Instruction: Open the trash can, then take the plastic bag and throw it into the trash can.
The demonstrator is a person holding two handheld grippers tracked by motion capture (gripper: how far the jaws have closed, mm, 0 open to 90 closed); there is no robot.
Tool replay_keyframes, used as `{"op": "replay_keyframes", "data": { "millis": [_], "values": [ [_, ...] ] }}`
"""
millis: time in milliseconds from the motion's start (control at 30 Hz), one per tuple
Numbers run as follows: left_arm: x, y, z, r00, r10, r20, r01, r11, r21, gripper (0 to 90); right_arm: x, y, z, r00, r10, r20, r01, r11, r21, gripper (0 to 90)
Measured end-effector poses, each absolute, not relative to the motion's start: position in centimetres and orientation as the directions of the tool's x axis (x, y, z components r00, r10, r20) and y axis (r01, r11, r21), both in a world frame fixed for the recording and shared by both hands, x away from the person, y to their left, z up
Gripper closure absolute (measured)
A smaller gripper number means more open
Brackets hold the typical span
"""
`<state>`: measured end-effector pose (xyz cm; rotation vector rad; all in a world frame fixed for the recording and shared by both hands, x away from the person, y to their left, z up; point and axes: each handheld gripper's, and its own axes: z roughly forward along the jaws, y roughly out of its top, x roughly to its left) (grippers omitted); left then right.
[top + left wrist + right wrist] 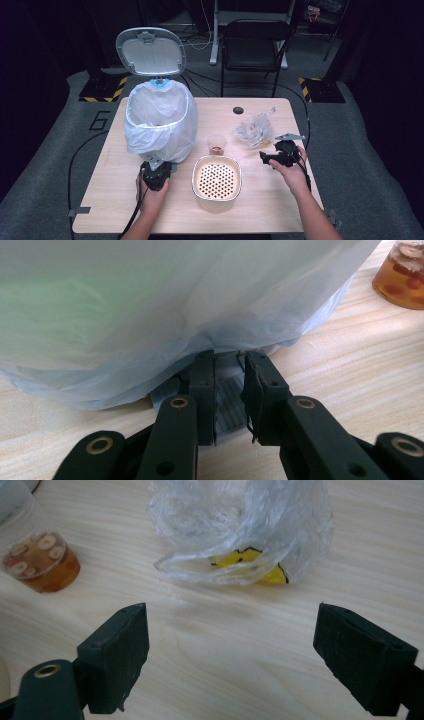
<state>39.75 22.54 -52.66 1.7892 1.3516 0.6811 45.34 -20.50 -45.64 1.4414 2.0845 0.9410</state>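
A step bin lined with a white bag stands on the table's left, its lid raised. My left gripper sits low at the bin's foot. In the left gripper view its jaws are nearly together above the ribbed grey pedal, under the hanging liner, and the left gripper grips nothing. My right gripper is wide open just short of a crumpled clear plastic bag. The right gripper faces that bag, which holds something yellow.
A small clear cup of brown liquid with slices stands mid-table. In front of it is a white bowl with a perforated insert. A round hole marks the table's far edge. A black chair stands beyond.
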Motion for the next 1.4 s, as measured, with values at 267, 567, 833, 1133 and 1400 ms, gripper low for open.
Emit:
{"op": "replay_keyframes", "data": {
  "millis": [267, 567, 833, 1133, 1400],
  "values": [
    [39.7, 22.6, -52.6, 0.292, 0.956, -0.031, 0.540, -0.138, 0.830, 75.1, 47.2, -19.8, -44.3, -0.366, 0.931, 0.008, 0.634, 0.243, 0.735, 14.2],
    [39.8, 22.5, -52.7, 0.288, 0.957, -0.036, 0.537, -0.130, 0.833, 75.1, 49.2, -19.5, -42.8, -0.340, 0.940, 0.020, 0.627, 0.211, 0.750, 10.2],
    [39.7, 22.4, -52.7, 0.277, 0.960, -0.044, 0.537, -0.117, 0.835, 75.1, 51.3, -19.2, -42.0, -0.332, 0.943, 0.021, 0.630, 0.205, 0.749, 0.0],
    [39.7, 22.5, -52.6, 0.291, 0.956, -0.035, 0.541, -0.134, 0.830, 75.1, 54.4, -18.6, -43.0, -0.274, 0.962, 0.019, 0.667, 0.176, 0.724, 0.0],
    [39.7, 22.5, -52.7, 0.291, 0.956, -0.034, 0.539, -0.134, 0.832, 75.0, 56.1, -18.8, -44.6, -0.227, 0.974, 0.008, 0.689, 0.155, 0.708, 0.0]
  ]
}}
